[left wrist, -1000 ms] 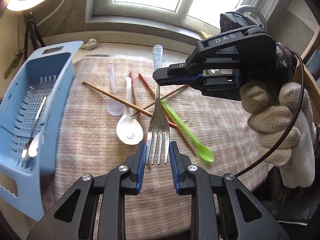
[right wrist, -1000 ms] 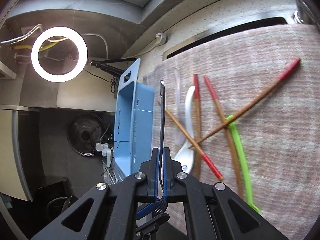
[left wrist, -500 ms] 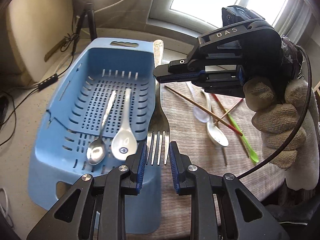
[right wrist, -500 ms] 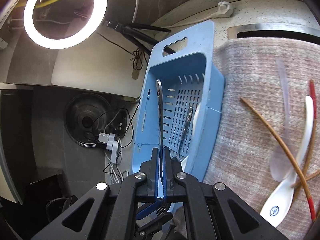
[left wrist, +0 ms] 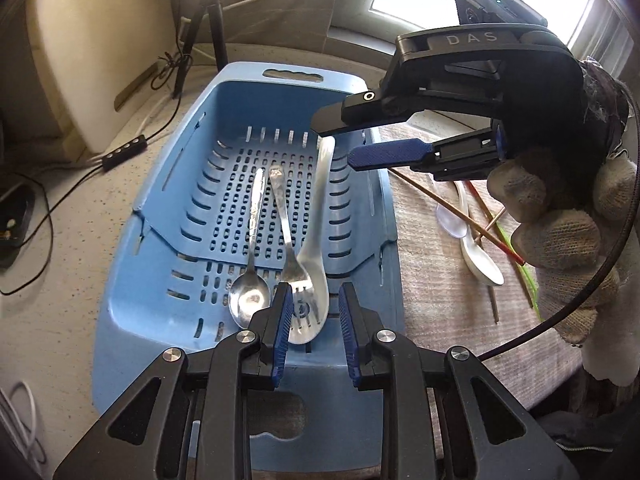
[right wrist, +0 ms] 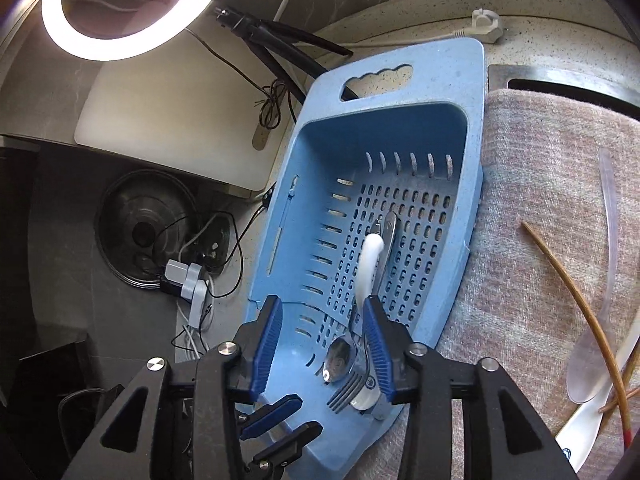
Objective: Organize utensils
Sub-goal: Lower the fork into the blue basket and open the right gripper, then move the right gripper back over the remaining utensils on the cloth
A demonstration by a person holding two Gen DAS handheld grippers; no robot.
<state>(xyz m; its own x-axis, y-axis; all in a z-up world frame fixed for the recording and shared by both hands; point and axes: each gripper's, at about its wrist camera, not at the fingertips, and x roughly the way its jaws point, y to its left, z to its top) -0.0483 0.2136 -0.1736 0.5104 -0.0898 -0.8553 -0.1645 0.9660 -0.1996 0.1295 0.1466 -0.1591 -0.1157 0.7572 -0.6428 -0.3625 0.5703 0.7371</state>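
Over blue basket [left wrist: 168, 184], R gripper [left wrist: 340, 140] jaws opening w/ nothing between, L gripper [left wrist: 313, 320] spread empty, fork [left wrist: 286, 232] in basket atop white spoon [left wrist: 316, 216]; risk: L pads snag it.

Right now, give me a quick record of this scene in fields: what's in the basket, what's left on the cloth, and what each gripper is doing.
basket: blue slotted basket on the counter, beside the cloth
in basket: metal spoon, fork, white spoon, fork tines lying over the white spoon's bowl
on cloth: clear spoon, another white spoon, chopsticks, a green utensil partly hidden
left gripper: open, empty, above the basket
right gripper: jaws opening, nothing between them
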